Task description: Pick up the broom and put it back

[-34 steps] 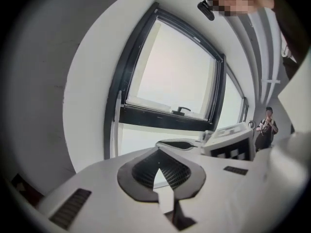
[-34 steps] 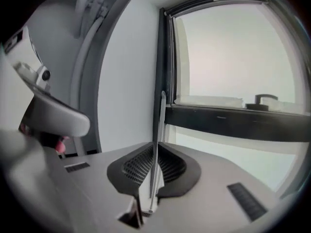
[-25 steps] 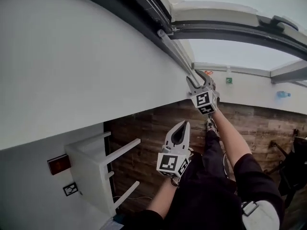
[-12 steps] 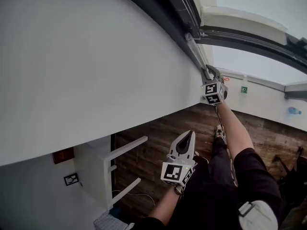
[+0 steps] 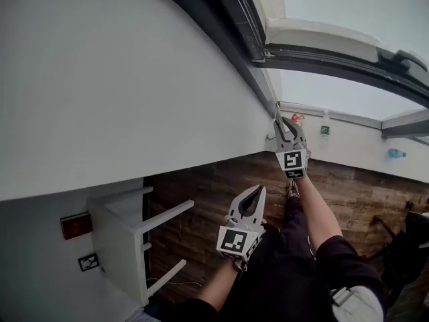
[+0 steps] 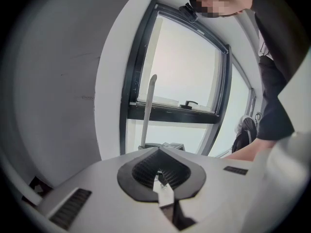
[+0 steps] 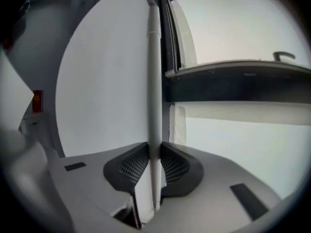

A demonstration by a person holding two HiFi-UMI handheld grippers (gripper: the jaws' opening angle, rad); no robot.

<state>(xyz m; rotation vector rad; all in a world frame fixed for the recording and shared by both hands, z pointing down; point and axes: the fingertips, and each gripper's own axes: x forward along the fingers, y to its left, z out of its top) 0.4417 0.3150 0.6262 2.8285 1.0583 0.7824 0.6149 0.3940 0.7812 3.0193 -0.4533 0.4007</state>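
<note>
The broom's pale grey handle point(image 7: 154, 81) stands upright against the white wall beside the dark window frame; its head is hidden. My right gripper point(image 7: 154, 147) reaches out to it, and its jaws are closing with the handle between them, both pads against the pole. In the head view that right gripper point(image 5: 285, 123) is at arm's length by the wall's corner. My left gripper point(image 5: 257, 190) hangs lower and nearer my body, shut and with nothing in it. From the left gripper point(image 6: 159, 165) the handle point(image 6: 148, 110) shows ahead in front of the window.
A white table point(image 5: 127, 237) stands against the wall at lower left, over a dark wooden floor point(image 5: 214, 180). A red box point(image 5: 75, 225) is fixed on the wall. The black-framed window point(image 5: 322, 56) fills the upper right. A dark chair point(image 5: 409, 247) sits at far right.
The right gripper's jaws stood wide round the handle a second ago and have narrowed onto it. The head view swung up and came back. The left gripper stayed shut.
</note>
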